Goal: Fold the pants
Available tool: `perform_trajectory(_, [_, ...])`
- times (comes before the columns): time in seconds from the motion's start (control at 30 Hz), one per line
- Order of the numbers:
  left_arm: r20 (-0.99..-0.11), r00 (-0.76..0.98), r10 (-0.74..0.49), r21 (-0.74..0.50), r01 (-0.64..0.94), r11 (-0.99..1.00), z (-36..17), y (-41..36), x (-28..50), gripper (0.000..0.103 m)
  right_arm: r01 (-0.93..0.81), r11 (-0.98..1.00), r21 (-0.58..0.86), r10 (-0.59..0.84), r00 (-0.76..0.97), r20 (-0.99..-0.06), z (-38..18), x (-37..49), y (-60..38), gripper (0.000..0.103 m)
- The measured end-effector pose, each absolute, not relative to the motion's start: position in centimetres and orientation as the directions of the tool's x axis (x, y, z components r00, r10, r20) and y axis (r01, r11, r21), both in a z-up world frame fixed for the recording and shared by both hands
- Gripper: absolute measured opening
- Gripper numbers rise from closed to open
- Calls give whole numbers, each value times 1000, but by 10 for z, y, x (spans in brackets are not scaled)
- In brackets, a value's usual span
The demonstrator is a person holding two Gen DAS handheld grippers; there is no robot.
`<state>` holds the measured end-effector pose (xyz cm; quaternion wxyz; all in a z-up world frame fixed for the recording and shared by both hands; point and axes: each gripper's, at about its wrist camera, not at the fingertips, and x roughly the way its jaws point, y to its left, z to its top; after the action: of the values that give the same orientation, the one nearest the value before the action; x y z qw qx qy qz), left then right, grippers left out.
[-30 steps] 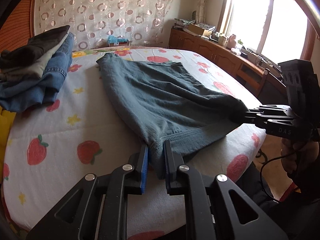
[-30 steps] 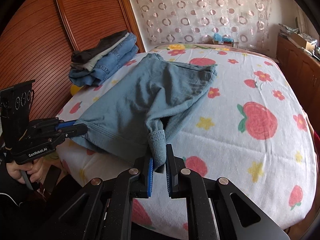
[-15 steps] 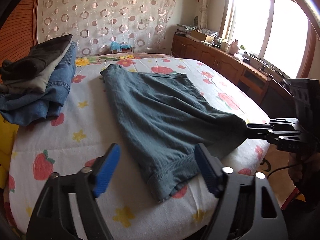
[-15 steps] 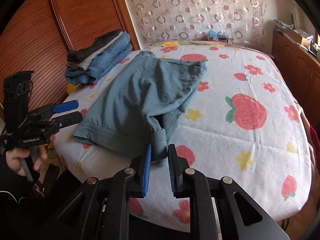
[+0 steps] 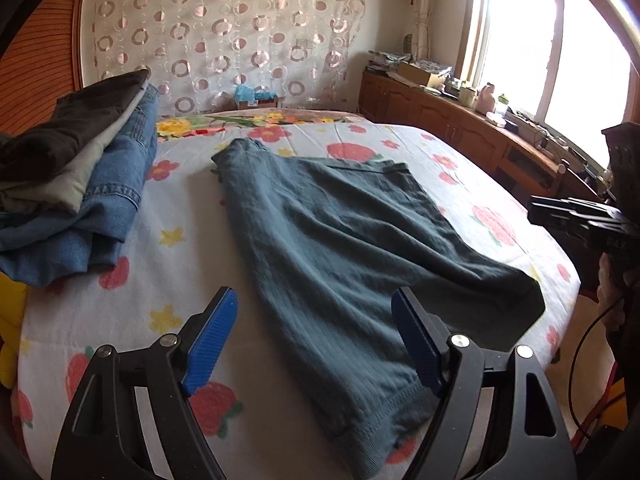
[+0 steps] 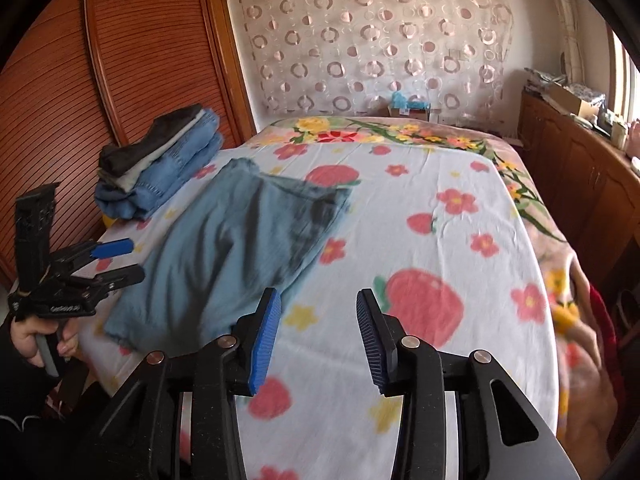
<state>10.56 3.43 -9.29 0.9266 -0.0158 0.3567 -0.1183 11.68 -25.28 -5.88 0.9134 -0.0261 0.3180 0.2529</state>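
The blue-grey pants (image 5: pixel 340 248) lie folded on the strawberry-print bed sheet (image 5: pixel 180 224), hem toward me. My left gripper (image 5: pixel 312 304) stands open just short of the hem, its blue pads apart and off the cloth. In the right wrist view the pants (image 6: pixel 240 240) lie to the left. The jaws of my right gripper (image 6: pixel 318 298) are opening over bare sheet, with nothing between them. Each gripper shows in the other's view: the left gripper (image 6: pixel 128 261) at the bed's left edge and the right gripper (image 5: pixel 534 210) at its right edge, each in a hand.
A stack of folded clothes (image 5: pixel 80 184), jeans at the bottom, sits at the bed's left side by a wooden slatted wardrobe (image 6: pixel 100 80). A low wooden cabinet (image 5: pixel 460 128) with clutter runs under the window on the right. A patterned curtain hangs behind the bed.
Both grippers have let go of the pants' hem and drawn back from it, the left first, then the right. The pants now rest flat on the bed.
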Motion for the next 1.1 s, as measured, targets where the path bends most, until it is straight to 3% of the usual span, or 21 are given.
perform_trajectory(0.53, [-663,716,-219,-104,202,974,-105,31,112,80,-462,873,159,428,567,-704,-92,260,-192,38])
perform_trajectory(0.6, [-664,717,-214,-97,202,975,-106,30,112,80,-453,873,181,433,550,-714,-95,271,-192,31])
perform_trajectory(0.73, [-668,712,-215,-99,201,974,-108,29,112,80,-461,859,225,471,536,-700,-91,282,-190,5])
perform_trajectory(1.1, [-685,699,-206,-102,188,977,-109,29,115,80,-466,884,33,373,662,-651,-75,287,-168,3])
